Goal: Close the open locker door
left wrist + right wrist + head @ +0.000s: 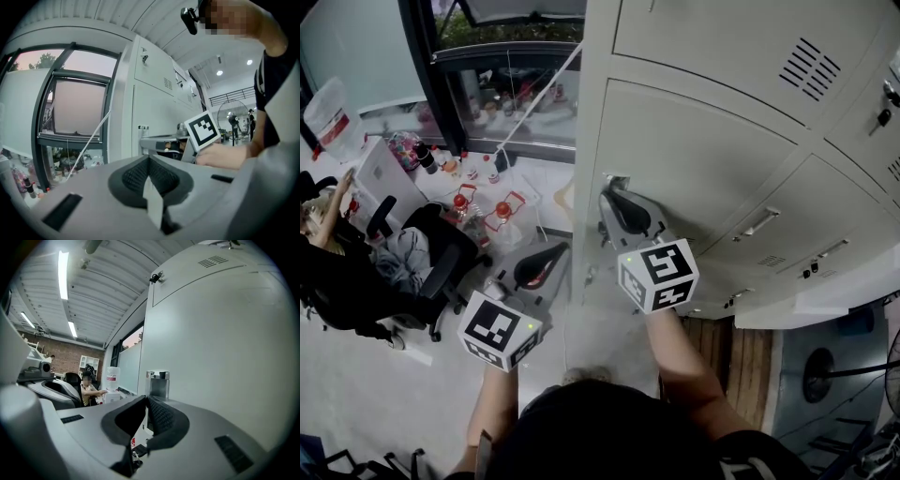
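The pale grey locker door (694,159) fills the upper right of the head view and lies about flush with the doors around it. A small metal latch (616,178) sticks out at its left edge. My right gripper (615,194) points up at that latch. In the right gripper view its jaws (146,400) stand shut, tips together, with nothing between them. The latch (158,382) rises just beyond the tips, beside the door (220,348). My left gripper (553,251) hangs lower left, away from the lockers, and it is shut and empty (149,161).
A pale panel (806,305) juts out from the lower lockers at right, above a fan (820,375). A person sits in an office chair (356,253) at left. Bottles (478,202) stand on the floor by the window. A white cord (534,94) runs diagonally there.
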{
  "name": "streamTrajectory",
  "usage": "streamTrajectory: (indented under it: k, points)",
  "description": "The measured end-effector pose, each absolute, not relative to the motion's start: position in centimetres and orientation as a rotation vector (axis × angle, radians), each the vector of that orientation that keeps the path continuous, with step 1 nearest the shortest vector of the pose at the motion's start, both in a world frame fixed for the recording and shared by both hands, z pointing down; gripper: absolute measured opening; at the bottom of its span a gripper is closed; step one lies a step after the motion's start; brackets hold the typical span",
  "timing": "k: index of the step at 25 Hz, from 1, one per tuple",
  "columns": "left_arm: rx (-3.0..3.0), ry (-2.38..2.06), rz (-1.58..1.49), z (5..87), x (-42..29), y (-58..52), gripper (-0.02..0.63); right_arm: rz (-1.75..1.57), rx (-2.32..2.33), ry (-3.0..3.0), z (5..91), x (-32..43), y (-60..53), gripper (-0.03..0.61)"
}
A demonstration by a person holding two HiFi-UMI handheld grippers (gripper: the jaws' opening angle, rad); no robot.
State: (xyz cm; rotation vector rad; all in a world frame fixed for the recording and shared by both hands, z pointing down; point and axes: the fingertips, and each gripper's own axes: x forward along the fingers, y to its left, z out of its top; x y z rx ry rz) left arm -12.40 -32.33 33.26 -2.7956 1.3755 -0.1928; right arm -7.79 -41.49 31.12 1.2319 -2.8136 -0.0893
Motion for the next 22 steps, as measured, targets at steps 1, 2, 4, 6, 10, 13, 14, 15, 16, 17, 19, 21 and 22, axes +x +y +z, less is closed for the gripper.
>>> streamTrajectory:
  k: [1,2,4,6,10,13,14,15,16,17,19,21,22]
  points:
    - [-2.794,1.386,-0.194,33.3,-12.6,-32.3,0.002,-0.089,1.238,-2.811,31.1,-7.8,-41.6,0.032]
    - [-2.791,1.397,-0.194,33.3,-12.7,-32.2,0.001,-0.089,1.243,-2.809,31.1,-7.8,-41.7,0.032]
    - [-2.787,1.417,-0.191,33.3,-13.0,-32.1,0.002,-0.088,1.256,-2.804,31.1,-7.8,-42.0,0.032]
    - [-2.782,1.413,-0.185,33.3,-13.2,-31.9,0.002,-0.087,1.270,-2.799,31.1,-7.8,-42.2,0.032]
    - [-2.775,1.453,-0.170,33.2,-13.7,-31.4,0.002,-0.084,1.292,-2.787,31.1,-7.8,-42.6,0.032]
    - [-2.762,1.476,-0.167,33.0,-14.1,-31.0,0.002,-0.081,1.311,-2.776,31.1,-7.8,-43.0,0.032]
    - [-2.758,1.488,-0.166,33.0,-14.3,-30.8,0.002,-0.080,1.316,-2.773,31.1,-7.8,-43.0,0.032]
    - [-2.752,1.493,-0.166,33.0,-14.5,-30.6,0.001,-0.081,1.322,-2.772,31.1,-7.8,-43.0,0.032]
    - [-2.745,1.496,-0.166,32.9,-14.6,-30.5,0.002,-0.082,1.327,-2.770,31.1,-7.8,-43.0,0.032]
    - [-2.737,1.503,-0.166,32.9,-14.7,-30.3,0.001,-0.081,1.332,-2.770,31.1,-7.8,-43.0,0.032]
    - [-2.726,1.532,-0.162,32.9,-15.0,-30.1,0.000,-0.075,1.340,-2.774,31.1,-7.8,-43.1,0.032]
    - [-2.720,1.577,-0.151,32.9,-15.3,-29.8,0.002,-0.063,1.343,-2.784,31.1,-7.9,-42.9,0.032]
    - [-2.715,1.587,-0.144,32.9,-15.4,-29.7,0.000,-0.054,1.345,-2.789,31.1,-7.9,-42.7,0.034]
